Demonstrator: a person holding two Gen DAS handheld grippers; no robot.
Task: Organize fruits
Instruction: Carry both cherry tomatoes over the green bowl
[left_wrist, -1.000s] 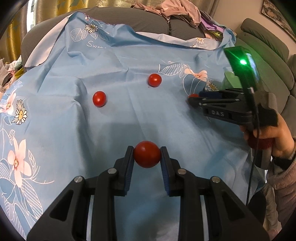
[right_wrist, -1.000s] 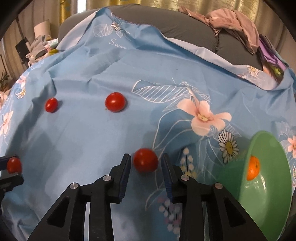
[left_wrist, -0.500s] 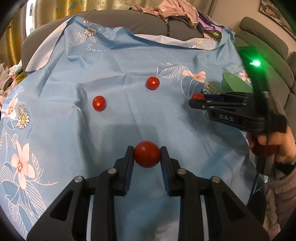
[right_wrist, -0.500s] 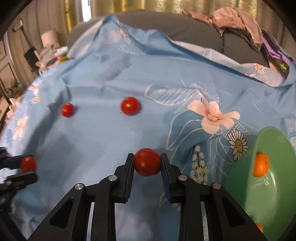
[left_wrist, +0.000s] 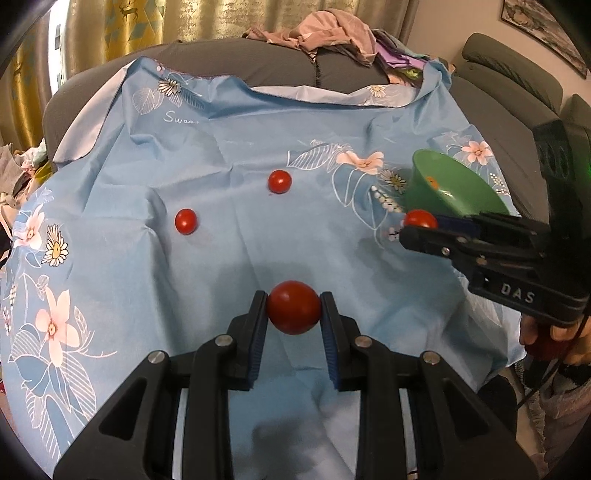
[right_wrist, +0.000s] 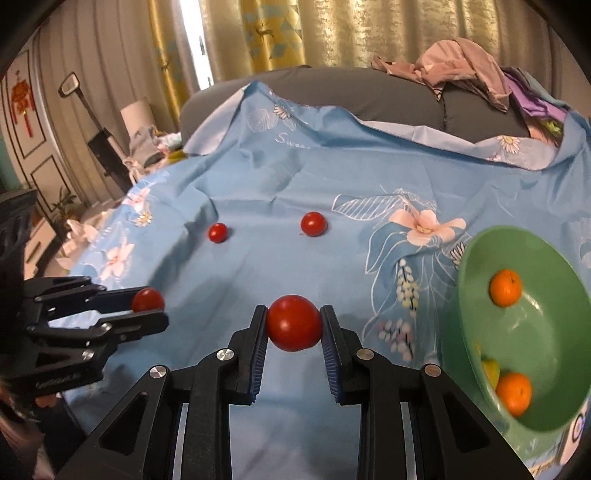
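Left wrist view: left gripper (left_wrist: 294, 314) at lower centre, fingers closed onto a red tomato (left_wrist: 293, 312) held between the blue pads, above the blue floral cloth (left_wrist: 229, 155). Two loose tomatoes lie on the cloth at mid-frame: one left of centre (left_wrist: 185, 221), one nearer centre (left_wrist: 279, 181), well apart from each other. Right gripper (left_wrist: 419, 227) enters from the right edge, clamped on another tomato (left_wrist: 420, 219) just in front of the green bowl (left_wrist: 454, 188). Bare cloth spans the middle between grippers and loose fruit; the cloth's far edge is folded against the grey sofa (left_wrist: 258, 62).

Right wrist view: right gripper (right_wrist: 293, 325) at lower centre, fingers shut on its tomato (right_wrist: 293, 322). Green bowl (right_wrist: 546, 258) at right edge, tilted, holding two oranges (right_wrist: 505, 287) (right_wrist: 514, 393) and a yellowish piece, unclear. Left gripper (right_wrist: 149, 306) at left edge, gripping its tomato (right_wrist: 148, 300). Two loose tomatoes (right_wrist: 217, 232) (right_wrist: 313, 223) sit above centre; open cloth (right_wrist: 369, 177) lies between them and the bowl.
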